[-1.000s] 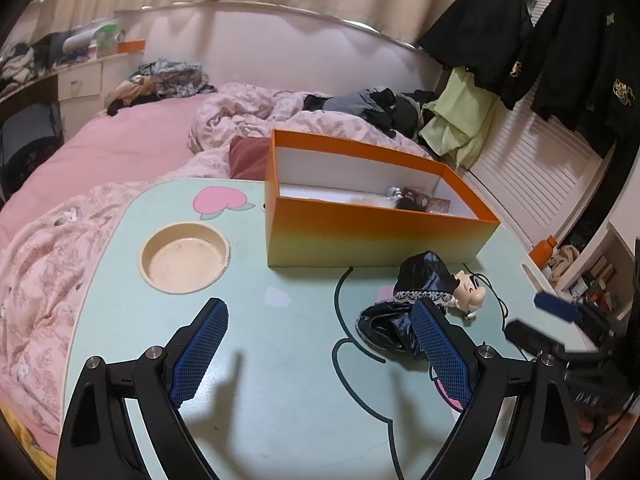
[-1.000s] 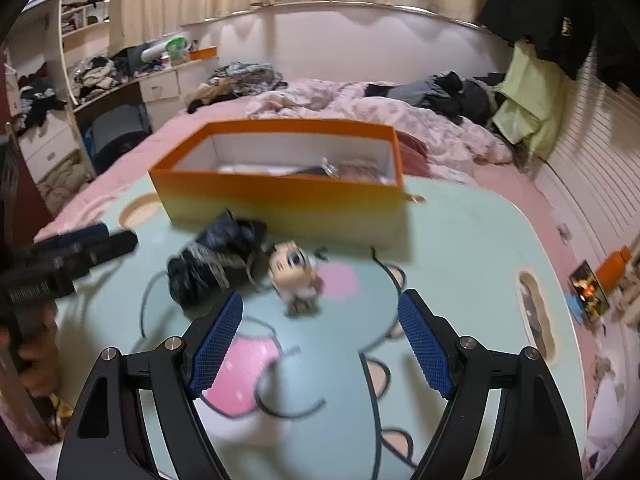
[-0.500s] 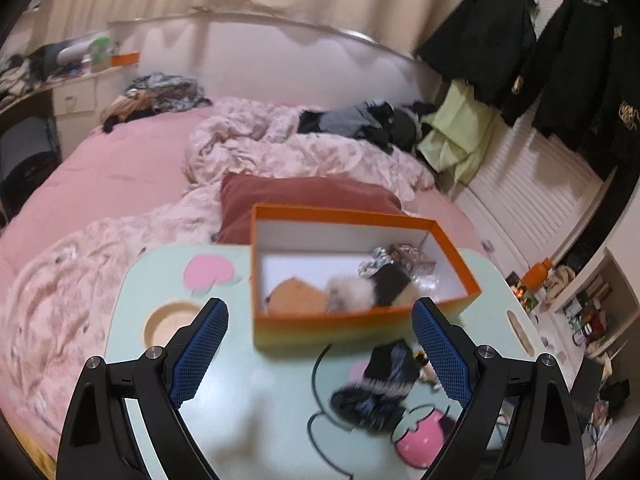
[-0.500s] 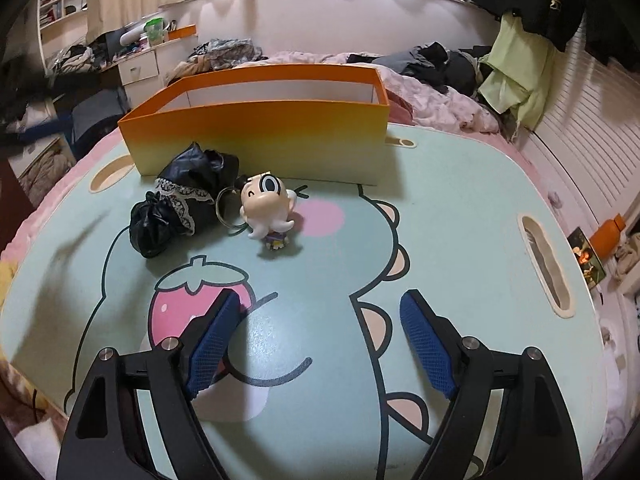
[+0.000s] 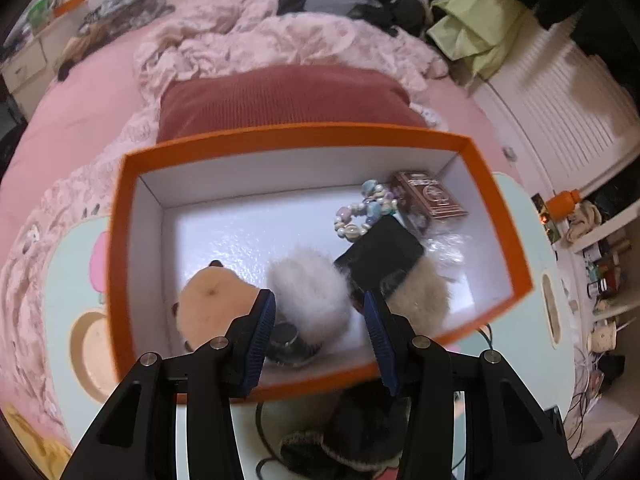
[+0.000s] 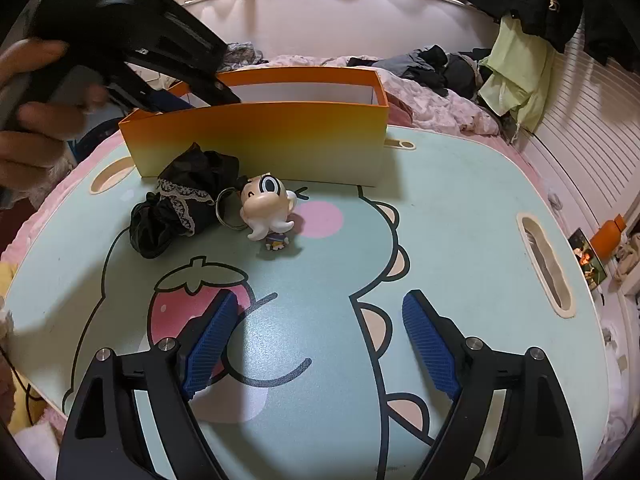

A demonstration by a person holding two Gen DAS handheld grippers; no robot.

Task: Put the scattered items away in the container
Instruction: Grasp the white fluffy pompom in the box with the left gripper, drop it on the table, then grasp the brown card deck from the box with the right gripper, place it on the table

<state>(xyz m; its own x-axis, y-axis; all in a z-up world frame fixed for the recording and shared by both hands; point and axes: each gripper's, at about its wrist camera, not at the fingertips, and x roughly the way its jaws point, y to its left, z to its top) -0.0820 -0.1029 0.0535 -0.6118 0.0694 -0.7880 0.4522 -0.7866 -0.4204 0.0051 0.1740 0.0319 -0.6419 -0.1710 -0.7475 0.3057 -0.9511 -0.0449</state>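
The orange box (image 5: 120,248) stands on the mint cartoon table (image 6: 460,216). Inside it lie a tan plush (image 5: 212,300), a white fluffy ball (image 5: 308,284), a beige puff (image 5: 420,292), a bead bracelet (image 5: 360,212), a black case (image 5: 384,252) and a brown card box (image 5: 432,196). My left gripper (image 5: 318,312) hangs open over the box's near side, empty. A black lace cloth (image 6: 180,204) and a big-headed keychain figure (image 6: 266,212) lie on the table before the box (image 6: 260,140). My right gripper (image 6: 320,320) is open and empty, low over the table, short of the figure.
The left gripper and the hand holding it (image 6: 132,44) show above the box's left end in the right wrist view. A pink bed with a red cushion (image 5: 280,96) lies behind the table. Handle slots (image 6: 544,264) cut the table's right edge. An orange bottle (image 6: 608,236) stands on the right.
My left gripper has risen from the table and swung over the box, looking down into it, with its fingers closer together. My right gripper has stayed low over the table, edging slightly closer to the figure.
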